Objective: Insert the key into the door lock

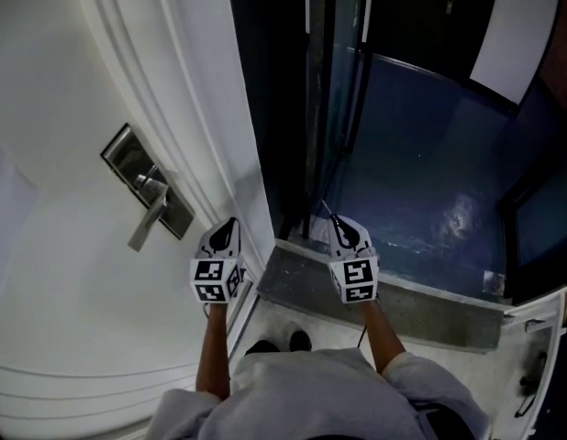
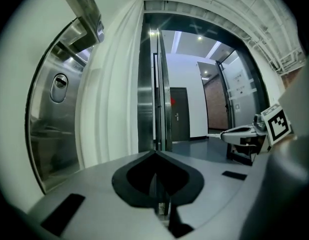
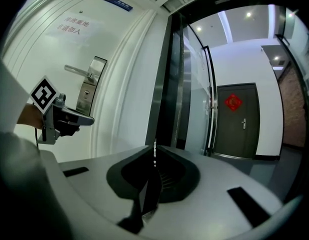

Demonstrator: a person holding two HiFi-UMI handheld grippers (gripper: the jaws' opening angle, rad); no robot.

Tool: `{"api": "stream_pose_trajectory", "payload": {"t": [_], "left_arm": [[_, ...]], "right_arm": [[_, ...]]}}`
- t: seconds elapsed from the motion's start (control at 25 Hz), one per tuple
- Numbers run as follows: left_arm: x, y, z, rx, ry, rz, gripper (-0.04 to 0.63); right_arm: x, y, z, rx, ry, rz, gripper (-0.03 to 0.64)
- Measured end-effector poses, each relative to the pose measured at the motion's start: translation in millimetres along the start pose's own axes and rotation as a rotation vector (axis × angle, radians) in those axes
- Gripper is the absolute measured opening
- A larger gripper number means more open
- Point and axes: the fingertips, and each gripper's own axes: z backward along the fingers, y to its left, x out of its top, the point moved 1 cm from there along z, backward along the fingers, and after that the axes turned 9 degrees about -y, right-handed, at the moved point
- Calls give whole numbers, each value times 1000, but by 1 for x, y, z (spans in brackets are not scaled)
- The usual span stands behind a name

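Observation:
The white door [image 1: 72, 273] carries a steel lock plate [image 1: 127, 159] with a lever handle [image 1: 148, 218]. In the left gripper view its keyhole [image 2: 59, 87] shows on the plate, up and to the left of my left gripper [image 2: 155, 153], whose jaws are together with nothing between them. In the head view the left gripper [image 1: 230, 221] is at the door's edge, right of the handle. My right gripper [image 1: 339, 223] is before the open doorway, shut on a thin key [image 3: 154, 154] that sticks out past its tips. From the right gripper view the lock plate [image 3: 87, 91] lies far to the left.
The doorway opens on a corridor with a dark blue floor [image 1: 421, 163]. A metal and glass frame [image 1: 316, 99] stands just right of the door's edge. A grey threshold [image 1: 394, 291] lies below the grippers. A dark door with a red ornament [image 3: 234, 103] is across the corridor.

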Motion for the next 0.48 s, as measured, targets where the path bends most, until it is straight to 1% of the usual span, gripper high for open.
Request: {"api": "stream_pose_trajectory", "payload": {"t": [0.28,0.48], "left_arm": [[3,12,-10,-13,-14,1,17],[5,20,-4,-11,-24,-1,17]], "right_arm": [[2,1,-12,-17,0,20,29],[7,12,-21,-2,-11,27,29]]}}
